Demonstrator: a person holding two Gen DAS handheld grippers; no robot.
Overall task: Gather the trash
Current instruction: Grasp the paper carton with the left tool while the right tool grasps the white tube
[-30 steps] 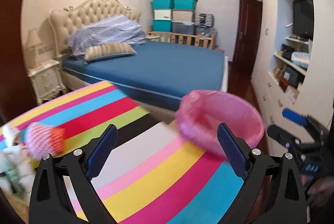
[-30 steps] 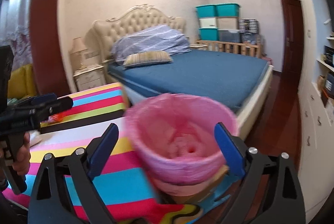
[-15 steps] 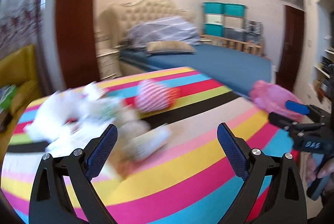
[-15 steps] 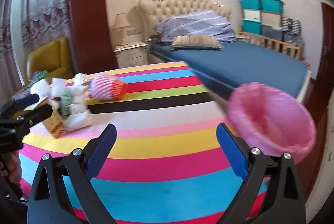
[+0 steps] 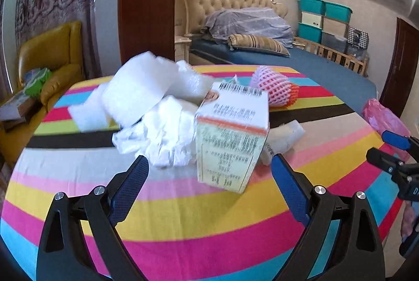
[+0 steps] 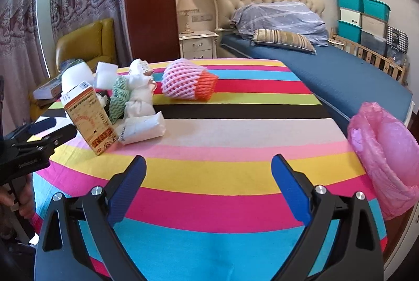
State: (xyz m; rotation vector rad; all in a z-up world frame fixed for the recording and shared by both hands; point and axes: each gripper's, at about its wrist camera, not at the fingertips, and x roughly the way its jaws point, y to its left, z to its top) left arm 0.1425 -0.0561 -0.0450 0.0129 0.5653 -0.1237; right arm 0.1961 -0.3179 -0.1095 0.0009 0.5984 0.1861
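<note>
A pile of trash lies on the striped table (image 6: 235, 176): a cardboard box (image 5: 230, 134) (image 6: 90, 118), crumpled white paper (image 5: 165, 134), white foam sheets (image 5: 136, 95), a pink and orange foam fruit net (image 5: 272, 92) (image 6: 188, 83), a green wavy net (image 6: 119, 95) and a white wrapped packet (image 6: 142, 129). My left gripper (image 5: 209, 192) is open just in front of the box. My right gripper (image 6: 208, 192) is open over bare table, well right of the pile. A bin lined with a pink bag (image 6: 385, 150) (image 5: 385, 121) stands at the table's right edge.
A blue bed (image 6: 340, 76) lies beyond the table, with a nightstand (image 6: 199, 45) beside it. A yellow armchair (image 5: 49, 58) holding clutter stands at the left. Teal storage boxes (image 5: 324, 16) are stacked at the far wall.
Both views swung left from the pink bin to the trash pile. My left gripper came close to the box; the bin now sits at the right edge of both views.
</note>
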